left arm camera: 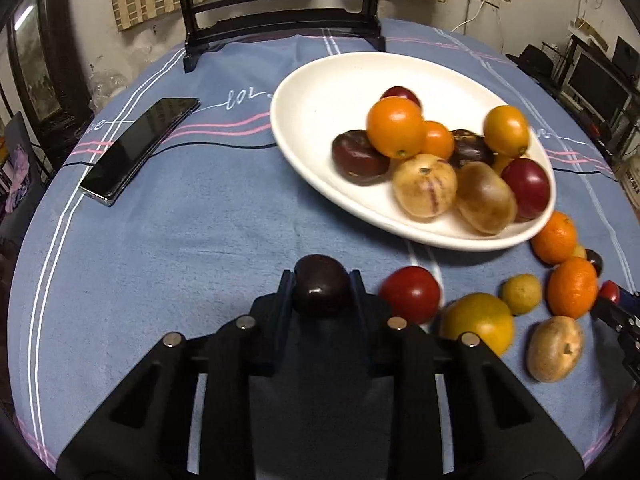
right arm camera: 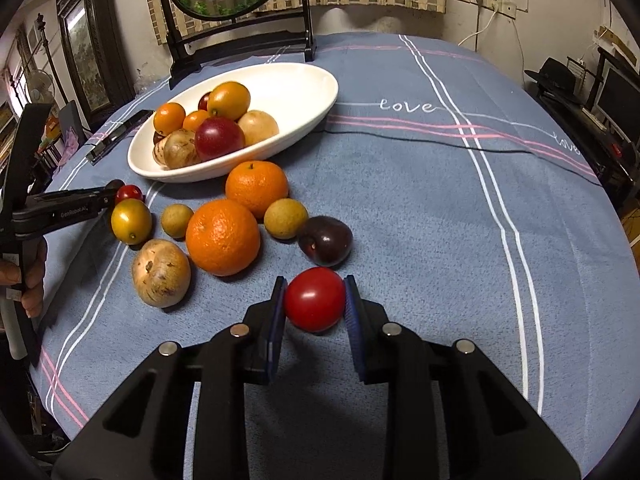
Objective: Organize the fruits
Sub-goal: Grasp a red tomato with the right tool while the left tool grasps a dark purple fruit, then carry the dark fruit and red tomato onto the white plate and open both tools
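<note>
My left gripper (left arm camera: 322,280) is shut on a dark purple plum (left arm camera: 322,286) and holds it just above the blue cloth, near the front of the white oval bowl (left arm camera: 312,92). The bowl holds several oranges, plums and tan fruits. My right gripper (right arm camera: 315,294) is shut on a red tomato (right arm camera: 315,299) low over the cloth; its tip shows at the right edge of the left wrist view (left arm camera: 614,304). Loose fruit lies between: two oranges (right arm camera: 223,236), a dark plum (right arm camera: 325,240), two small tan-green fruits (right arm camera: 285,218), a tan fruit (right arm camera: 161,267), a yellow fruit (right arm camera: 131,221).
A black phone (left arm camera: 136,148) lies on the cloth left of the bowl. A dark wooden mirror stand (right arm camera: 236,12) stands at the table's far edge. The left gripper and the hand holding it show at the left of the right wrist view (right arm camera: 60,210). A red tomato (left arm camera: 410,294) lies right of the left gripper.
</note>
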